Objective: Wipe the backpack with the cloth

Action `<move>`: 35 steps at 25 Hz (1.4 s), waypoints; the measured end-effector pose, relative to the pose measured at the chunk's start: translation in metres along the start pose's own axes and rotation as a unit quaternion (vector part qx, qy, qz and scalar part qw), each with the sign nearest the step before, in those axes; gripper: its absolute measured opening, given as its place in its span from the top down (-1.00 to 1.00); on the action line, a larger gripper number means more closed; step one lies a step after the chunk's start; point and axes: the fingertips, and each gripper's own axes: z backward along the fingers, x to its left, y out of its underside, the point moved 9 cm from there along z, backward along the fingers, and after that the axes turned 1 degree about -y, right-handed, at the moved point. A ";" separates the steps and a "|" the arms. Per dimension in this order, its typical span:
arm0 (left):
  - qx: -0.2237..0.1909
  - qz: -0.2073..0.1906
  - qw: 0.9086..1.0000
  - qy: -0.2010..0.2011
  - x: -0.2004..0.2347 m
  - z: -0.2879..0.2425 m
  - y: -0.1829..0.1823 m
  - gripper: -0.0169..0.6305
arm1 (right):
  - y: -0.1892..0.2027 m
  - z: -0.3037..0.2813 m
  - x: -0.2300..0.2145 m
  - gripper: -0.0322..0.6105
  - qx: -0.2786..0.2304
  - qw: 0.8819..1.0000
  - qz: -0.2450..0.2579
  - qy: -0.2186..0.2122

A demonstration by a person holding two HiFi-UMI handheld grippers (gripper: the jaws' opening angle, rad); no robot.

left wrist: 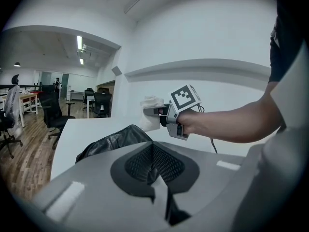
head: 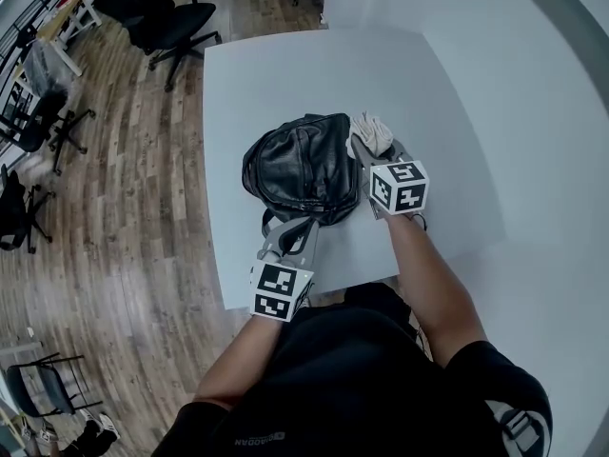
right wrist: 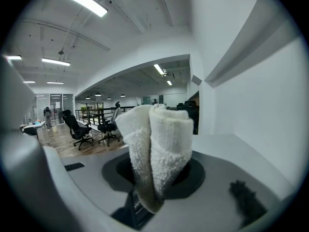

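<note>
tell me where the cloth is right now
The white cloth is clamped in the right gripper, at the right side of the black backpack, near the middle of the white table in the head view.

- An open-plan office; black swivel chairs [head: 181,17] on castors stand scattered over a wood-plank floor [head: 124,208];
- a light desk [head: 71,12] with white legs sits at the far edge of the room, with more chairs beside it;
- long strip lights [right wrist: 84,1] run across a white ceiling; a black railing [right wrist: 96,111] crosses the background;
- a plain white counter [head: 381,84] stands against bare white walls.
</note>
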 end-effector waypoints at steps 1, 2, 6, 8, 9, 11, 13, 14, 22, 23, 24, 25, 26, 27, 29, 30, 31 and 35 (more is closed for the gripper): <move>0.001 -0.002 1.000 0.002 -0.001 0.000 0.000 0.93 | 0.000 0.002 -0.002 0.56 -0.001 1.000 -0.001 0.003; 0.000 -0.004 1.000 0.003 -0.001 -0.001 -0.001 0.93 | -0.001 0.003 -0.003 0.56 -0.001 1.000 -0.001 0.006; -0.005 0.001 1.000 0.001 -0.003 0.000 -0.001 0.93 | 0.000 0.009 -0.007 0.56 -0.001 1.000 -0.001 0.012; -0.003 0.003 1.000 0.002 -0.003 0.000 0.000 0.93 | -0.001 0.010 -0.008 0.56 0.000 1.000 -0.001 0.014; -0.002 0.002 1.000 0.002 -0.003 0.000 0.000 0.93 | -0.002 0.010 -0.008 0.56 0.000 1.000 -0.001 0.014; -0.003 -0.003 1.000 0.004 -0.002 0.002 -0.002 0.93 | -0.003 0.010 -0.007 0.56 -0.001 1.000 0.001 0.014; -0.005 -0.005 1.000 0.002 -0.002 0.005 -0.004 0.93 | -0.005 0.011 -0.004 0.56 -0.002 1.000 0.002 0.013; -0.005 -0.005 1.000 0.000 -0.002 0.006 -0.004 0.93 | -0.006 0.012 -0.003 0.56 -0.003 1.000 0.003 0.011; -0.003 0.009 1.000 -0.025 0.012 0.019 0.004 0.93 | -0.005 0.000 0.030 0.56 -0.017 0.999 -0.019 -0.040; -0.003 0.012 0.999 -0.030 0.014 0.021 0.005 0.93 | -0.004 -0.004 0.038 0.56 -0.014 0.998 -0.018 -0.051; -0.004 0.014 0.999 -0.036 0.016 0.024 0.006 0.93 | -0.001 -0.009 0.046 0.56 -0.010 0.998 -0.017 -0.063; -0.005 0.018 0.999 -0.043 0.018 0.027 0.006 0.93 | 0.001 -0.014 0.055 0.56 -0.005 0.997 -0.015 -0.076; -0.004 0.021 0.999 -0.050 0.019 0.030 0.007 0.93 | 0.004 -0.020 0.064 0.56 0.000 0.996 -0.015 -0.089; -0.001 0.025 0.998 -0.057 0.022 0.035 0.009 0.93 | 0.007 -0.025 0.073 0.56 0.005 0.995 -0.015 -0.101; 0.011 0.037 0.997 -0.069 0.027 0.045 0.017 0.93 | 0.013 -0.037 0.091 0.56 0.015 0.992 -0.015 -0.121; 0.018 0.042 0.996 -0.077 0.030 0.051 0.021 0.93 | 0.016 -0.043 0.100 0.56 0.020 0.991 -0.015 -0.131; 0.021 0.043 0.995 -0.084 0.033 0.056 0.025 0.93 | 0.019 -0.050 0.108 0.56 0.024 0.990 -0.016 -0.141; 0.020 0.052 0.992 -0.112 0.045 0.065 0.035 0.93 | 0.032 -0.074 0.136 0.56 0.044 0.982 -0.022 -0.181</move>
